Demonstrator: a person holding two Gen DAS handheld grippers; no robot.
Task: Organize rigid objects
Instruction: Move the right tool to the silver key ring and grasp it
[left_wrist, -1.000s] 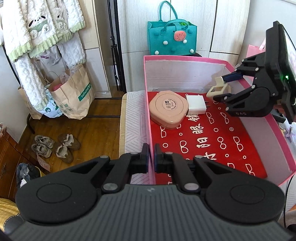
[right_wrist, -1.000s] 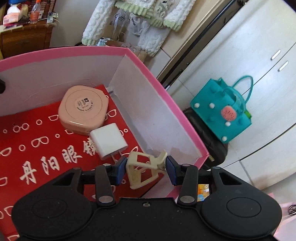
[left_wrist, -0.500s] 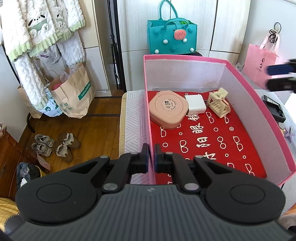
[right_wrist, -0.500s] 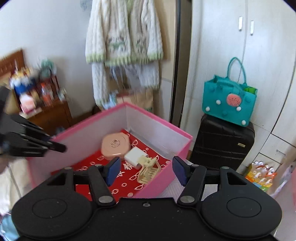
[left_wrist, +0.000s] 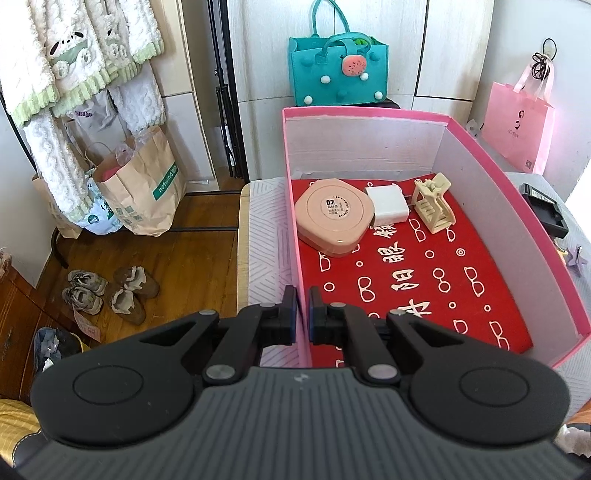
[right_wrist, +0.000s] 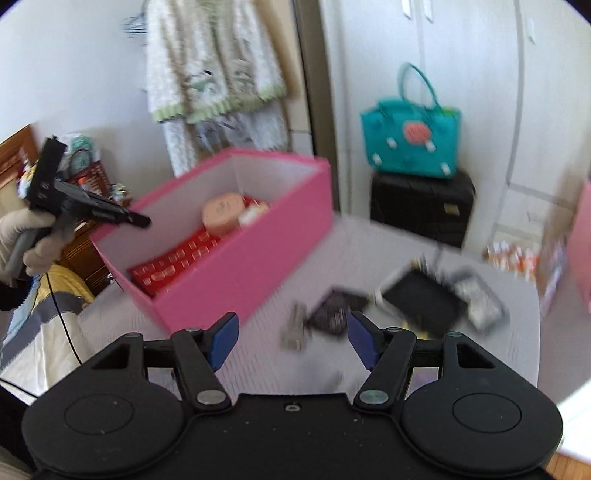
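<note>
The open pink cardboard box (left_wrist: 509, 192) with its red printed lining anchored everything here, and three things sat tidily along its far wall: a rounded peach plastic case (left_wrist: 334, 216) nearest the box's left wall, a white square charger plug (left_wrist: 386, 205) touching it, and a cream plastic hair claw clip (left_wrist: 432, 203) just beside the plug. Packed in a row like that, they seemed meant to leave the near stretch of red lining free for more. The left gripper (left_wrist: 302, 320) was clamped shut on the box's near left wall, its pads pinching the pink edge, probably to steady the box; it angled down over the near corner. Over in the right wrist view, the right gripper (right_wrist: 291, 341) hung outside the box, on the box's right, tilted down toward the grey bedcover (right_wrist: 369, 236), jaws opening with nothing between them. Beyond the blue fingertips (right_wrist: 221, 338), blurred, lay a small dark flat item (right_wrist: 334, 314) and a black tray-like piece (right_wrist: 421, 301), both well clear of the box; likely the next candidates. A gloved hand (right_wrist: 26, 236) held the left gripper's handle at the box's far side.
</note>
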